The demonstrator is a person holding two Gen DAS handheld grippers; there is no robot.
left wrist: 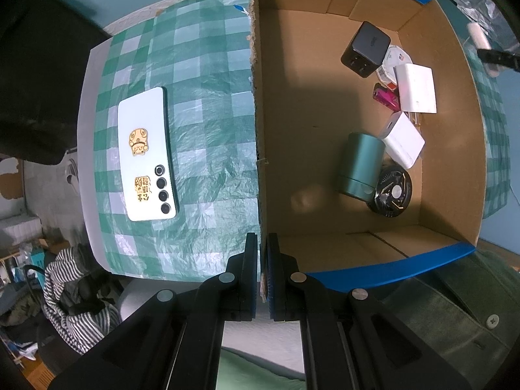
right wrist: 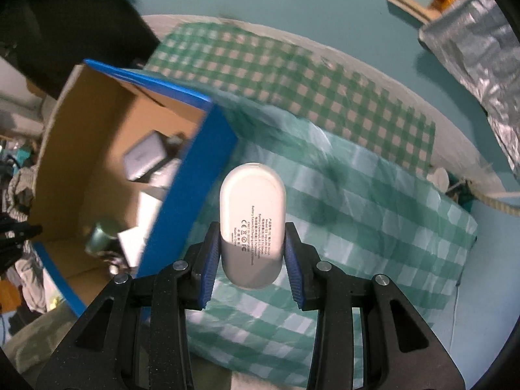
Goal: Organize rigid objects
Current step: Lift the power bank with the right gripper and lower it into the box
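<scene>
My left gripper (left wrist: 262, 237) points down and is shut on the top edge of the left wall of a cardboard box (left wrist: 256, 97). On the box floor lie a black charger cube (left wrist: 365, 48), two white adapters (left wrist: 417, 87), a green cylinder (left wrist: 360, 165), a black round fan (left wrist: 393, 191) and a pink item (left wrist: 386, 97). A white phone (left wrist: 146, 152) lies face down on the checked cloth left of the box. My right gripper (right wrist: 252, 227) is shut on a white oval case (right wrist: 252, 201), held above the cloth just right of the box's blue outer wall (right wrist: 191, 175).
A green-and-white checked cloth (right wrist: 373, 195) covers the table. A silver foil bag (right wrist: 481, 45) lies at the far right, with a rope (right wrist: 494, 203) near the table edge. Striped clothing (left wrist: 71, 292) and clutter lie below the table's left edge.
</scene>
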